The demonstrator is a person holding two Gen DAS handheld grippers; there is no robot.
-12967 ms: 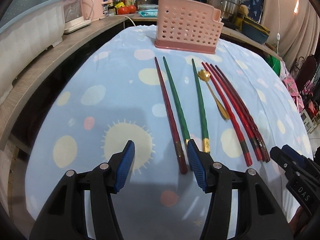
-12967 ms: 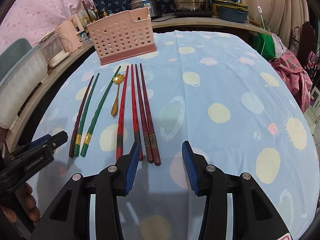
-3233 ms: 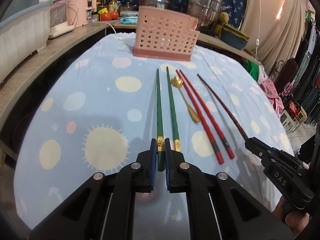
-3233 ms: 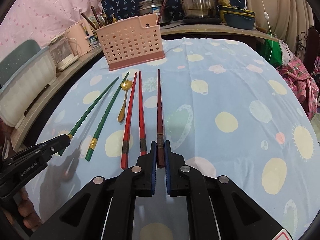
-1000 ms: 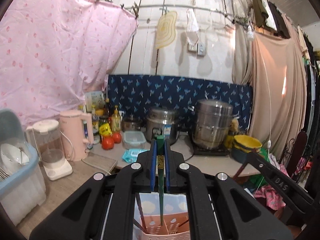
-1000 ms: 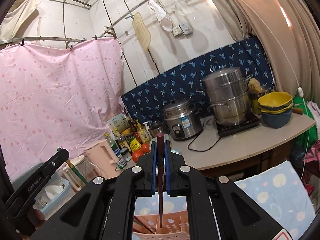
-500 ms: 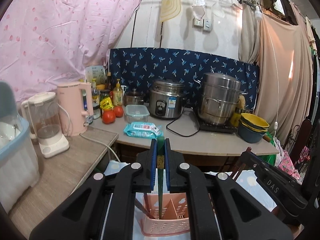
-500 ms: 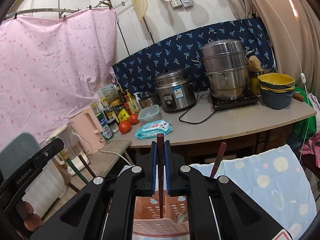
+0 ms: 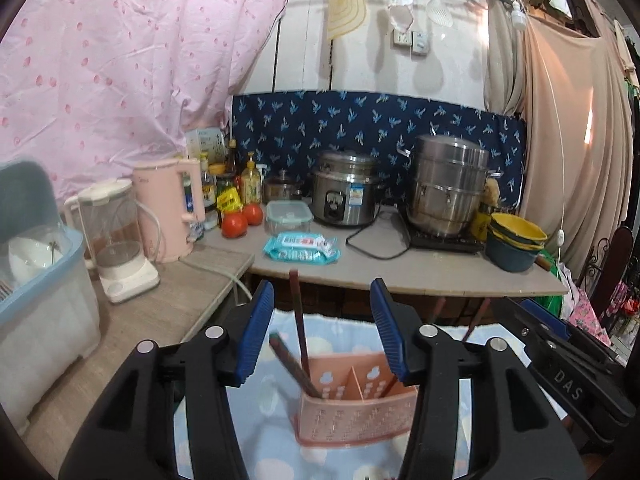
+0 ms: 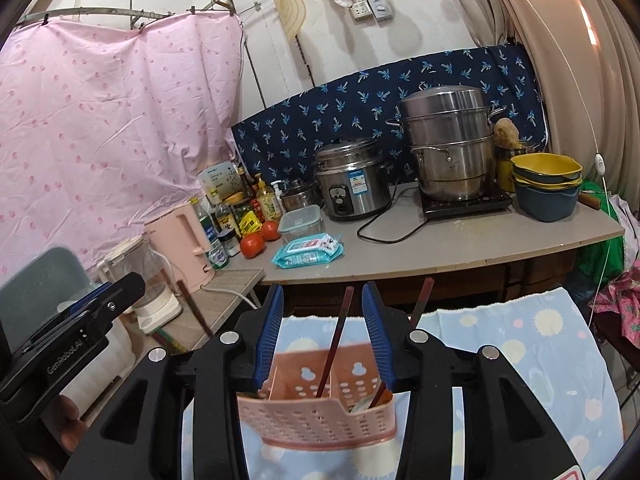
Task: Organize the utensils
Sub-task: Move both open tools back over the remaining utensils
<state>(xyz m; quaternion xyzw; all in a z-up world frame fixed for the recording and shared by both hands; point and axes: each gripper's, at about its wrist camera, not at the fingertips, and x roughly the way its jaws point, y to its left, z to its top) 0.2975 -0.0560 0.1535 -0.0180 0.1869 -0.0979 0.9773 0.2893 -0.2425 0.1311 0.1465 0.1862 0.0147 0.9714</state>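
I have both grippers hovering over the pink basket [image 9: 352, 412], which sits on the blue spotted cloth [image 10: 520, 344] at the near edge of the counter [image 9: 400, 268].

My left gripper [image 9: 322, 328] has its fingers [image 9: 256, 332] parted and opening further; nothing is pressed between the blue pads. Through that gap I see dark red chopsticks [image 9: 298, 320] standing tilted in the basket's left compartment, leaning toward the left. I cannot make out the green chopstick from this view.

My right gripper [image 10: 322, 334] is likewise opening, its pads clear of everything. A red chopstick [image 10: 336, 340] stands between the fingers [image 10: 374, 336] without touching them, its lower end down in the middle compartment of the basket. Another red chopstick [image 10: 422, 300] leans out to the right from the right-hand compartment.

From the right view, the left gripper shows at the lower left edge, with a dark chopstick and something green beside it, too blurred to place.

Behind the basket, on the counter, stand a rice cooker [image 9: 346, 194], a steel steamer pot [image 9: 450, 190], a pink kettle [image 9: 168, 208], two tomatoes [image 9: 240, 220] and a pack of wipes [image 9: 302, 246].
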